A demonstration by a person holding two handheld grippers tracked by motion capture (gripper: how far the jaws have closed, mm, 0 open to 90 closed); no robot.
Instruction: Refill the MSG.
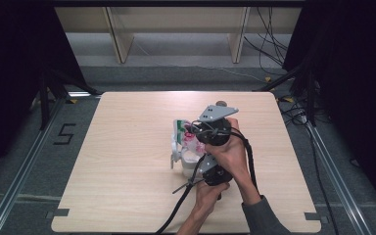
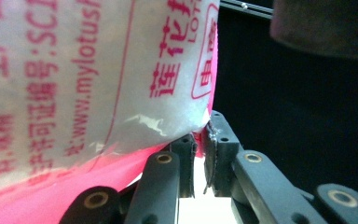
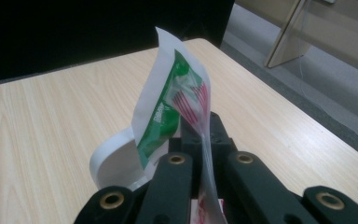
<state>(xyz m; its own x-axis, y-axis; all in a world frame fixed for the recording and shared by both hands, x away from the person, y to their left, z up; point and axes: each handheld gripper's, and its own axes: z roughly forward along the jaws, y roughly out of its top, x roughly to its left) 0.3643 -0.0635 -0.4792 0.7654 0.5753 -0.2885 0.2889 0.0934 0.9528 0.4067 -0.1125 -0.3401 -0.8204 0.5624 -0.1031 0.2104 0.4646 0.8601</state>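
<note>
Right gripper [image 1: 196, 131]: round black body, topped by a grey three-cornered plate [image 1: 217, 112] with small dark holes. Left gripper [image 2: 199, 140]: black jointed jaws with brass-coloured pivot pins [image 2: 163, 158]. Black cable [image 1: 178, 208] trailing below. Grey sleeve [image 1: 263, 215] at the right wrist.

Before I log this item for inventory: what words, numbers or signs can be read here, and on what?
"www.mylotush", cut off: red print on the white packet in the left gripper view.
":SC", cut off: same packet.
Red Chinese characters there: partly cropped, too blurred to read.
"5": floor marking left of the table.
Green band print: too small.
</note>
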